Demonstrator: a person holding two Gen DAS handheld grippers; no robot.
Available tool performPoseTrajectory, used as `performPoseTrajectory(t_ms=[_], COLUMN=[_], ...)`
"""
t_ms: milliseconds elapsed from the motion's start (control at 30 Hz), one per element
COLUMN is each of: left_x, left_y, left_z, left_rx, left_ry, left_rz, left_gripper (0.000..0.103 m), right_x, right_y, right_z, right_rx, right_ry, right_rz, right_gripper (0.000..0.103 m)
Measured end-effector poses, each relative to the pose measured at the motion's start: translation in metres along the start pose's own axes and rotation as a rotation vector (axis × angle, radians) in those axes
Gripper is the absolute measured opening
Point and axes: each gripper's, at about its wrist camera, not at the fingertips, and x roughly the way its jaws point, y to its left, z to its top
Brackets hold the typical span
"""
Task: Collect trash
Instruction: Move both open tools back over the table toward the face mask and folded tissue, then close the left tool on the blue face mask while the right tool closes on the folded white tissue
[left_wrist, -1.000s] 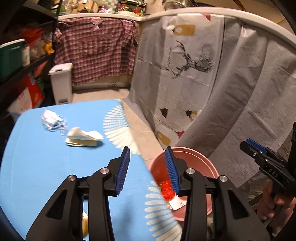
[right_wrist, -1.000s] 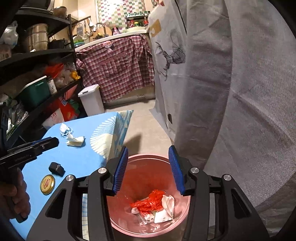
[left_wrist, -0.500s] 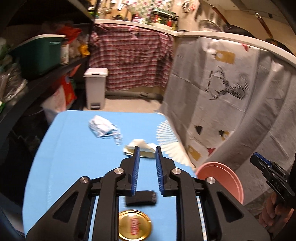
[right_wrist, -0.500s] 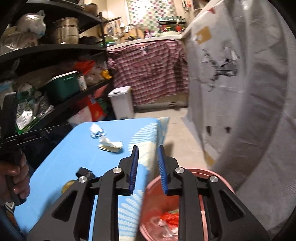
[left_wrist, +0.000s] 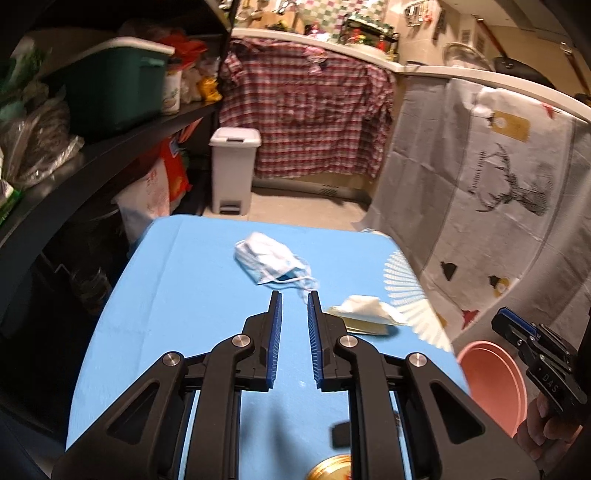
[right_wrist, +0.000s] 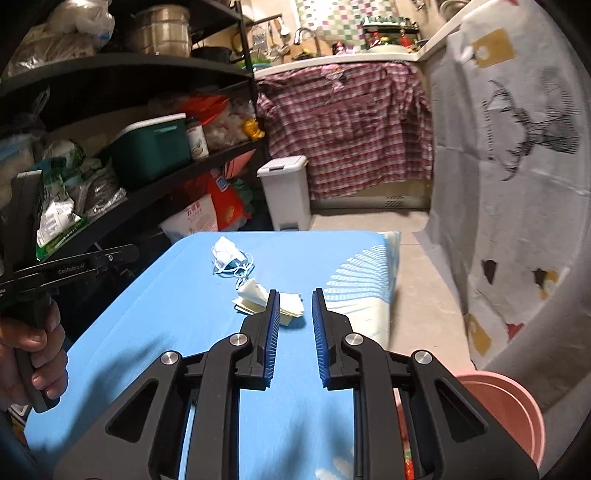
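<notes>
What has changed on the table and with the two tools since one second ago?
Both tools swung away from the pink bin toward the blue table. The left tool now aims at the face mask, the right tool at the crumpled tissue. Their jaws have just been closing with nothing between them. Mask, tissue and bin stayed put.

— What have I got on the blue tablecloth?

— I see a crumpled white face mask with a blue underside, its ear loops trailing loose toward me. Just beside it, nearer the fan-printed edge, lies a wad of white tissue on a flat yellowish paper.

— And the bin?

— The pink bucket stands on the floor by the table's corner, red scraps showing inside.
</notes>
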Motion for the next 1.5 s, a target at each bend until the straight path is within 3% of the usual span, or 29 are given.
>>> performPoseTrajectory(t_ms=[233, 367, 433, 500, 533, 933, 1033, 1100, 1133, 1200, 1300, 1500], left_x=[0.042, 0.068, 0.081, 0.095, 0.102, 0.178, 0.187, 0.188, 0.187, 0.184, 0.177, 0.149], left_y=[0.030, 0.035, 0.040, 0.046, 0.047, 0.038, 0.035, 0.035, 0.035, 0.036, 0.036, 0.036], left_z=[0.008, 0.020, 0.026, 0.034, 0.037, 0.040, 0.035, 0.032, 0.031, 0.030, 0.028, 0.026], left_rx=[-0.065, -0.052, -0.068, -0.087, -0.093, -0.085, -0.066, -0.061, -0.061, -0.064, -0.046, -0.027], left_ry=[0.024, 0.024, 0.028, 0.026, 0.023, 0.143, 0.182, 0.191, 0.188, 0.185, 0.180, 0.157], left_rz=[0.007, 0.017, 0.024, 0.039, 0.047, 0.059, 0.068, 0.064, 0.065, 0.058, 0.065, 0.078], left_gripper=[0.014, 0.015, 0.021, 0.053, 0.058, 0.063, 0.059, 0.042, 0.039, 0.023, 0.008, 0.005], right_x=[0.058, 0.085, 0.095, 0.108, 0.111, 0.135, 0.136, 0.138, 0.138, 0.138, 0.137, 0.128], right_y=[0.012, 0.017, 0.020, 0.023, 0.023, 0.025, 0.025, 0.024, 0.024, 0.024, 0.024, 0.024], right_z=[0.010, 0.013, 0.013, 0.012, 0.012, 0.004, 0.003, 0.002, 0.001, 0.001, -0.001, 0.003], right_rx=[-0.036, -0.079, -0.112, -0.143, -0.145, -0.197, -0.210, -0.210, -0.208, -0.208, -0.210, -0.160], right_ry=[0.042, 0.075, 0.085, 0.109, 0.115, 0.209, 0.227, 0.243, 0.246, 0.252, 0.255, 0.244], right_rz=[0.056, 0.096, 0.101, 0.107, 0.111, 0.214, 0.220, 0.223, 0.224, 0.226, 0.221, 0.219], right_gripper=[0.022, 0.042, 0.047, 0.048, 0.048, 0.047, 0.036, 0.019, 0.016, 0.007, 0.004, 0.003])
